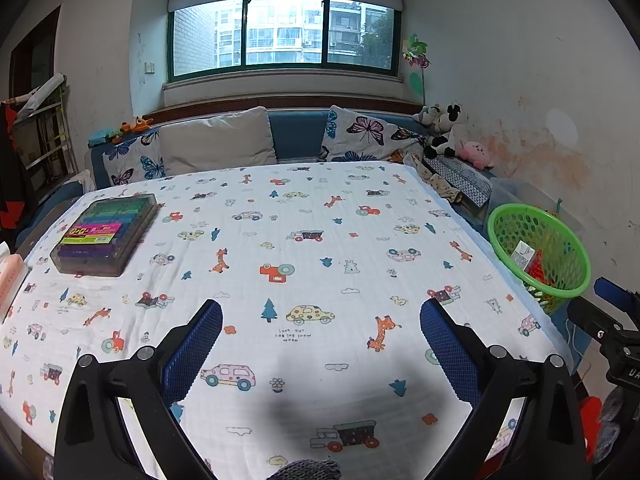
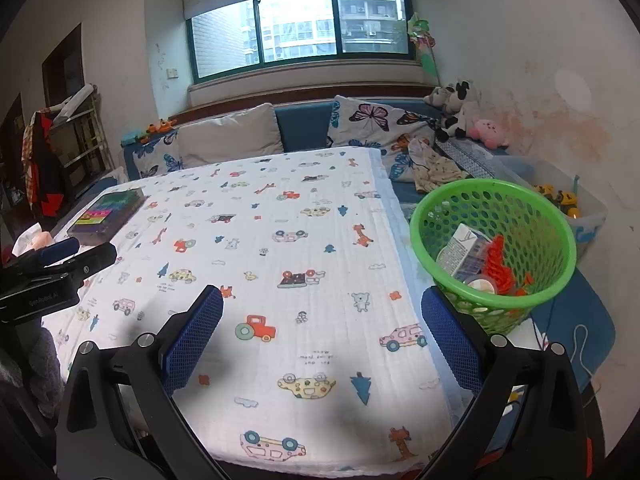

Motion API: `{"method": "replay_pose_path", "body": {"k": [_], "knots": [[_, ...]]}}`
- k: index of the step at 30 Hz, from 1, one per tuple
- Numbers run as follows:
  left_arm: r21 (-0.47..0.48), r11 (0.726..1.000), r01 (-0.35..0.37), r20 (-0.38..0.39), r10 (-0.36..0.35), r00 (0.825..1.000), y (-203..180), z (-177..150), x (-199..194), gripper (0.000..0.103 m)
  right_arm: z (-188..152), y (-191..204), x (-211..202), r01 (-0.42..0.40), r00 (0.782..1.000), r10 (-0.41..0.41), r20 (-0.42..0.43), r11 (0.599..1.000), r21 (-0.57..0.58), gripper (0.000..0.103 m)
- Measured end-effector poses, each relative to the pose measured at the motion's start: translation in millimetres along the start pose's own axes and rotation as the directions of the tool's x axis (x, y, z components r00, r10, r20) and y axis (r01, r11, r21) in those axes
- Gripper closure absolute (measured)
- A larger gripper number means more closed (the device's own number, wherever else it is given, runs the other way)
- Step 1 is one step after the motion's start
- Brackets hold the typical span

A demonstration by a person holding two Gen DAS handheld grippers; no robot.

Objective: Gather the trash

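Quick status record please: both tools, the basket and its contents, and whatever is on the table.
left tool: open, empty, above the table
right tool: open, empty, near the basket
green basket: off the table's right edge
basket contents: carton, red scrap, small round lid
patterned tablecloth: carries only the marker case at far left

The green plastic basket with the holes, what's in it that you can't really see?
- Right wrist view: in the green plastic basket, the white carton print is too small to read; the red crinkly piece hides what lies beneath.
- Left wrist view: the basket's near wall hides its bottom.
- The round lid-like thing is too blurred to name.
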State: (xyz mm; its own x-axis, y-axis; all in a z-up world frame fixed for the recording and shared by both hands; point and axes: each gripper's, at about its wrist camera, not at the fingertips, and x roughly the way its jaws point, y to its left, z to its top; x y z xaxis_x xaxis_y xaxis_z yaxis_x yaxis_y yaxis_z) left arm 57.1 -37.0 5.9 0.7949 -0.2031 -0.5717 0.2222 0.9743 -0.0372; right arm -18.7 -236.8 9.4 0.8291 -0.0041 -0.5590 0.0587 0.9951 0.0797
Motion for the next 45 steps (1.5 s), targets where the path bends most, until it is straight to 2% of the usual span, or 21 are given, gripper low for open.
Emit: {"method": "replay_pose_path", "body": {"k": [45], "knots": [[0.002, 1.0, -0.003, 0.003, 0.003, 1.0, 1.7, -5.7, -4.4, 0.007, 2.2, 3.9, 3.9, -0.034, 0.999, 0.034, -0.002, 0.999, 0.017, 0.004]]}}
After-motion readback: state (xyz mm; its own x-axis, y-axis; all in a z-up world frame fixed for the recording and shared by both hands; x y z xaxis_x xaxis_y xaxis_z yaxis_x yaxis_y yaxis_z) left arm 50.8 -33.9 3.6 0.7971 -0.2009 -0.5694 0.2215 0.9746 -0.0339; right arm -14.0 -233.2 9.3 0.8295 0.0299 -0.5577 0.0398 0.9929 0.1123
